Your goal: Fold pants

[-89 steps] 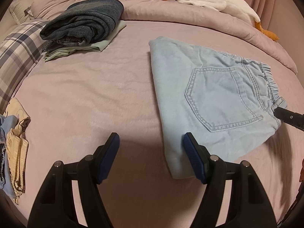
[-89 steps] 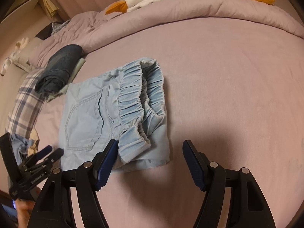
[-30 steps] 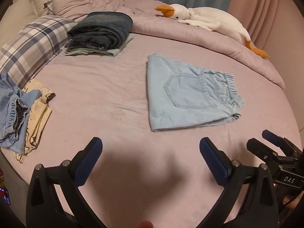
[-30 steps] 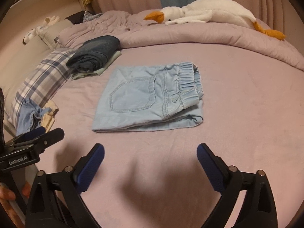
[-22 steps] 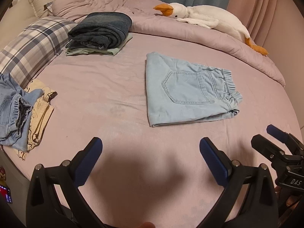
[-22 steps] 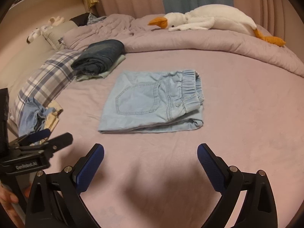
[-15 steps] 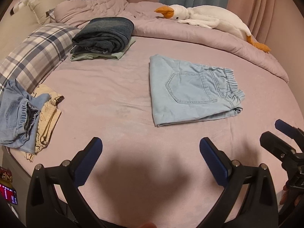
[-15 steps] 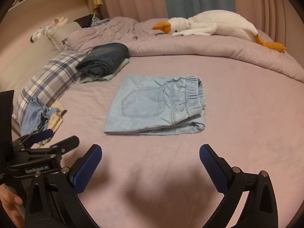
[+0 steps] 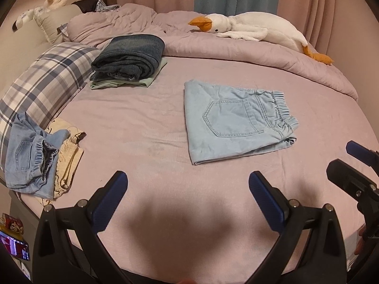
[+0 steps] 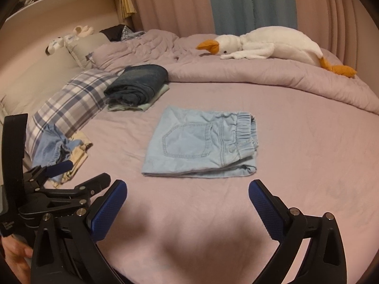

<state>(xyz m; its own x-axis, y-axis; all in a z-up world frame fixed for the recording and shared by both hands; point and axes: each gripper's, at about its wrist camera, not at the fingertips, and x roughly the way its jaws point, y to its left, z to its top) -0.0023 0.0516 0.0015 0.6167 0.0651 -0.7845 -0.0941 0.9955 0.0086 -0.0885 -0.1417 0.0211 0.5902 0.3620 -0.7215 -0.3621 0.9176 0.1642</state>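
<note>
The light blue denim pants (image 9: 233,119) (image 10: 201,142) lie folded into a flat rectangle in the middle of the pink bed (image 9: 146,127) (image 10: 308,146), back pocket up, elastic waistband to the right. My left gripper (image 9: 188,197) hangs open over the bed's near edge, well short of the pants and holding nothing. My right gripper (image 10: 187,203) is open too, just in front of the pants' near edge and clear of them. Each gripper appears in the other's view, the right gripper (image 9: 355,165) at the far right and the left gripper (image 10: 78,177) at the lower left.
A stack of folded dark jeans (image 9: 129,59) (image 10: 137,85) sits on a pale green garment at the back left. Crumpled light blue pants (image 9: 28,156) and a cream garment (image 9: 68,163) lie by the plaid pillow (image 9: 45,87). A goose plush (image 9: 251,30) rests on the bunched duvet (image 9: 260,54).
Both grippers have pulled back from the pants toward the bed's near edge and opened wider. The pants lie still in their folded shape.
</note>
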